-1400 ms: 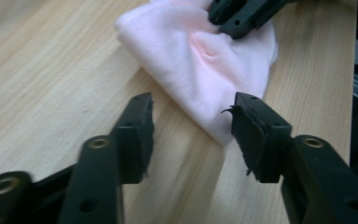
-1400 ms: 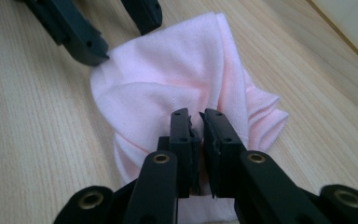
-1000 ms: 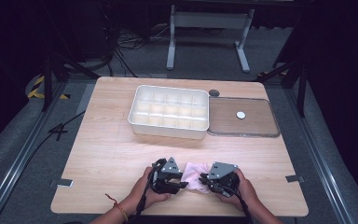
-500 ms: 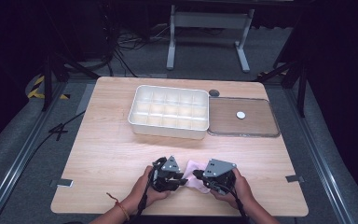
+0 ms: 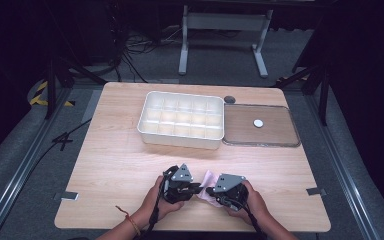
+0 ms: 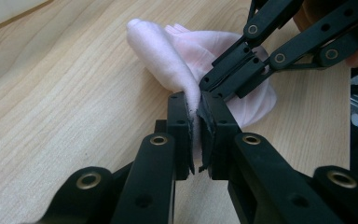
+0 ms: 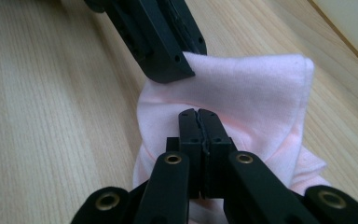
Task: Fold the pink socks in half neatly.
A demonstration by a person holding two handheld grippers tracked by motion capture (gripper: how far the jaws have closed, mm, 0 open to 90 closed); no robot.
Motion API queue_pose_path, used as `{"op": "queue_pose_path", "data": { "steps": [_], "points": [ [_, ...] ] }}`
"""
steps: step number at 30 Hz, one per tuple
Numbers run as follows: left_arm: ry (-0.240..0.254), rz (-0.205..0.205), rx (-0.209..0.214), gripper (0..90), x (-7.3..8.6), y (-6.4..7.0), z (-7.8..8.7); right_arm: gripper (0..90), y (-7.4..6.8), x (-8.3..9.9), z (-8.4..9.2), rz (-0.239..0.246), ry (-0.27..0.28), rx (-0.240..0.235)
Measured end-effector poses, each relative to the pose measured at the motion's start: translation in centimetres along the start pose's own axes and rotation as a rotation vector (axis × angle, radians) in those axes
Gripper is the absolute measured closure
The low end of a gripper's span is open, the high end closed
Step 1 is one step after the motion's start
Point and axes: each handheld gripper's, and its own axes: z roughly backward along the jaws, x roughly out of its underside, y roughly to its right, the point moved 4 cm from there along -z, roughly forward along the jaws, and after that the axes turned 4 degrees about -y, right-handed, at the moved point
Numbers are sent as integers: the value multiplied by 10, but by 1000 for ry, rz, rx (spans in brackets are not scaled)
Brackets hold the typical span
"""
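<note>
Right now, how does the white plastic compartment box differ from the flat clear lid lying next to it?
The white plastic compartment box is opaque and deep, with walls dividing it into many cells; the flat clear lid is see-through, so the wood shows beneath it. The box looks empty, while the lid carries a small white round spot in its middle. Both are rectangular and lie side by side on the far part of the wooden table.

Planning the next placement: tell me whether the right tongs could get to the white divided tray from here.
Probably yes: bare tabletop lies between the right tongs and the white divided tray. But they are shut on the pink cloth, as are the left tongs.
</note>
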Motion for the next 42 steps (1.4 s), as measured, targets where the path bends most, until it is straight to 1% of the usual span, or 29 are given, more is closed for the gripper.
{"op": "queue_pose_path", "data": {
  "steps": [4,7,12,13,14,15,16,17,18,21,23,24,26,27,29,30,31,32,33,34,36,37,41,42],
  "points": [
    [4,-5,-9,833,0,-2,1,879,1,1,1,-12,9,-9],
    [11,-3,-13,834,-1,-2,3,862,2,1,7,4,12,14],
    [28,-5,-4,835,-3,-2,5,876,6,6,15,-9,7,36],
    [36,-6,0,835,-4,-1,5,881,6,7,15,-6,1,38],
    [34,-7,-1,835,-5,-1,5,885,6,9,12,-7,-18,29],
    [44,-11,-1,835,-8,0,5,889,6,11,10,-7,-16,30],
    [50,-18,2,835,-10,0,5,890,6,10,9,-20,-7,26],
    [58,-15,2,836,-12,1,5,890,6,10,9,-16,-15,25],
    [67,-17,5,836,-13,2,5,890,6,8,8,0,-18,31],
    [73,-29,9,836,-16,3,5,891,6,7,6,-6,-16,41],
    [68,-34,3,836,-15,3,6,891,6,5,4,-3,-11,46],
    [70,-25,0,836,-15,3,6,890,6,4,3,-3,-7,42],
    [66,-28,-10,836,-14,2,7,888,7,3,3,1,-8,47],
    [64,-30,-18,836,-13,1,7,877,8,3,3,1,4,53],
    [66,-25,-22,836,-13,0,7,872,8,3,3,2,9,56],
    [65,-29,-33,836,-13,-2,9,869,9,4,8,-1,21,63],
    [65,-29,-33,836,-13,-2,9,869,9,4,8,-1,21,63],
    [69,-19,-35,836,-13,-2,9,869,10,4,12,-9,29,64],
    [64,-19,-41,836,-13,-3,9,870,11,7,18,-18,33,64],
    [69,-17,-50,836,-13,-5,9,870,11,8,21,-16,30,72],
    [68,-22,-53,837,-13,-6,9,870,11,10,22,-20,26,69],
    [65,-24,-56,836,-14,-6,9,869,12,12,23,-22,15,70],
    [70,-34,-55,835,-17,-4,8,873,13,17,17,-27,-16,70],
    [64,-35,-54,835,-17,-3,8,877,13,18,15,-25,-19,68]
  ]
}}
